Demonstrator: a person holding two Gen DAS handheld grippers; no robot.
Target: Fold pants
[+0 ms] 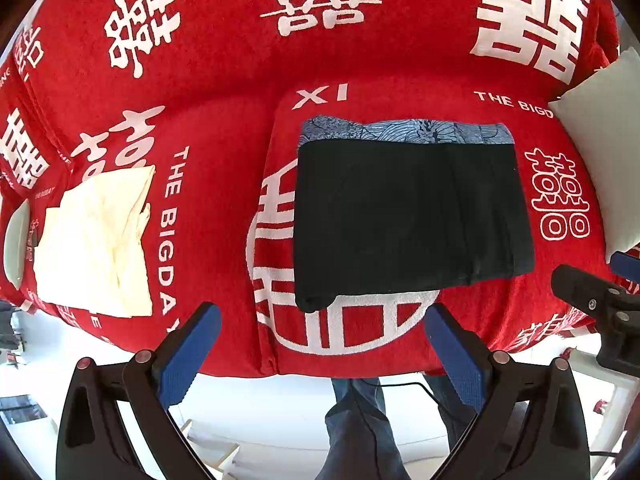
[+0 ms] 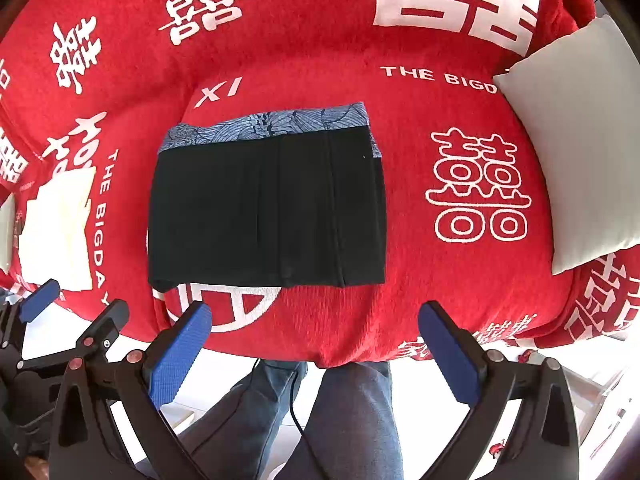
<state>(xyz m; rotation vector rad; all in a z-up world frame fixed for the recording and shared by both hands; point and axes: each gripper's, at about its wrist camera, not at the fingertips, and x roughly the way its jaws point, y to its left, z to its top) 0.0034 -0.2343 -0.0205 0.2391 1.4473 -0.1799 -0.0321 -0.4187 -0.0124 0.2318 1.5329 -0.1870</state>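
Note:
The black pants [image 1: 408, 216] lie folded into a flat rectangle on the red sofa seat [image 1: 224, 184], on top of a blue patterned garment [image 1: 400, 130] whose far edge shows. They also show in the right wrist view [image 2: 268, 212] with the blue patterned garment [image 2: 272, 122] behind. My left gripper [image 1: 322, 316] is open and empty, held back over the seat's front edge, short of the pants. My right gripper [image 2: 316, 318] is open and empty, also near the front edge. The right gripper shows at the left view's right edge [image 1: 600, 300].
A folded cream cloth [image 1: 96, 240] lies on the seat's left. A pale cushion [image 2: 576, 140] leans at the right end. The red cover with white characters [image 2: 476, 188] drapes over the sofa. The person's legs in blue jeans [image 2: 352, 420] and a black cable are below.

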